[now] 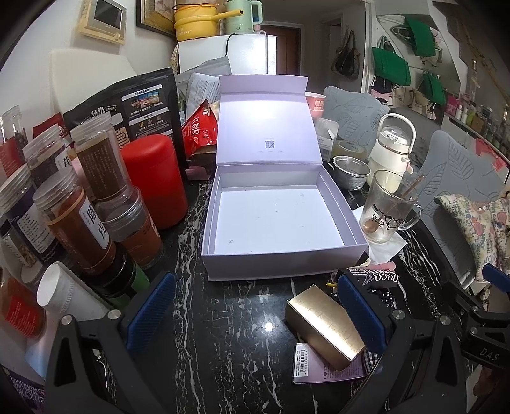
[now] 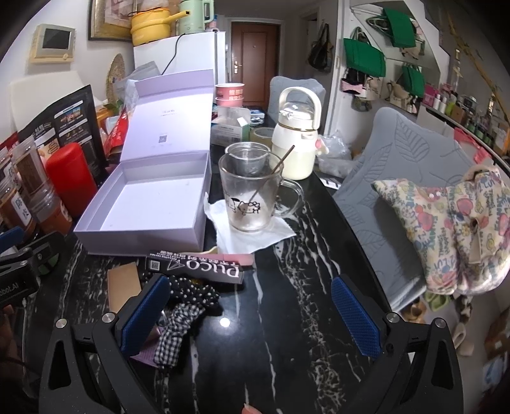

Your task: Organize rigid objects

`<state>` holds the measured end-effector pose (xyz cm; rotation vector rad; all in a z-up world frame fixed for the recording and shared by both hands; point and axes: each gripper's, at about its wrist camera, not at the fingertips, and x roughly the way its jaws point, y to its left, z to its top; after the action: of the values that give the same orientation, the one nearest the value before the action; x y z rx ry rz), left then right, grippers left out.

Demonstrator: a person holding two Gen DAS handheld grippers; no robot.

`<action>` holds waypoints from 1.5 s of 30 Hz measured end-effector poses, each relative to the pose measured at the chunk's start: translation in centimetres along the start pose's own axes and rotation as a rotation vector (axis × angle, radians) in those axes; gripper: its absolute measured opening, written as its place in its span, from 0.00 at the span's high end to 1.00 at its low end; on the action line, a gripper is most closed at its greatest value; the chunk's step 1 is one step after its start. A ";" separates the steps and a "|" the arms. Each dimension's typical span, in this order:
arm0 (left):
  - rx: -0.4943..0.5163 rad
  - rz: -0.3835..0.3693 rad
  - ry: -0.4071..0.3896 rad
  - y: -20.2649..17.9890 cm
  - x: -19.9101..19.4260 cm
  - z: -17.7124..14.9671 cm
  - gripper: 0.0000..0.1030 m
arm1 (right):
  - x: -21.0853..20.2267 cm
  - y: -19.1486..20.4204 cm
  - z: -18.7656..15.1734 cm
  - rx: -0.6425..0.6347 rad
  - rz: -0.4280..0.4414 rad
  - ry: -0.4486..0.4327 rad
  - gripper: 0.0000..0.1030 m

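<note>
Both claws, our left gripper [image 1: 255, 310] and right gripper [image 2: 251, 313], hang spread and empty; we judge the gold box [image 1: 323, 331] waits near the empty white box [image 1: 280, 258] for packing.

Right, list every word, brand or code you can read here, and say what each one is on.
"PUCO": black carton, printed upside down in the right wrist view.
"DAS": right claw's black frame, in the left wrist view.
"ooker": yellow pot on the fridge, partly hidden.
QR code, unreadable: lid of the white box.
Chinese print on jars and black pouch: too blurred.
</note>
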<state>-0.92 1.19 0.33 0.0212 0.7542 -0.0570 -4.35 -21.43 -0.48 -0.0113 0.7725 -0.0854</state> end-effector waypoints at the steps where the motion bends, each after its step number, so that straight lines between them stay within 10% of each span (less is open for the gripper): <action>1: 0.001 0.000 0.000 0.0 0.0 0.0 0.00 | 0.0 0.0 0.0 -0.001 0.000 -0.001 0.00; 45: 0.017 0.005 -0.031 -1.1 -4.3 -3.1 0.00 | -3.6 -0.9 -3.0 0.013 0.044 -0.044 0.00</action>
<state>-6.22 0.37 1.06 0.0387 0.7226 -0.0587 -9.04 -21.98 -0.08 0.0162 0.7283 -0.0483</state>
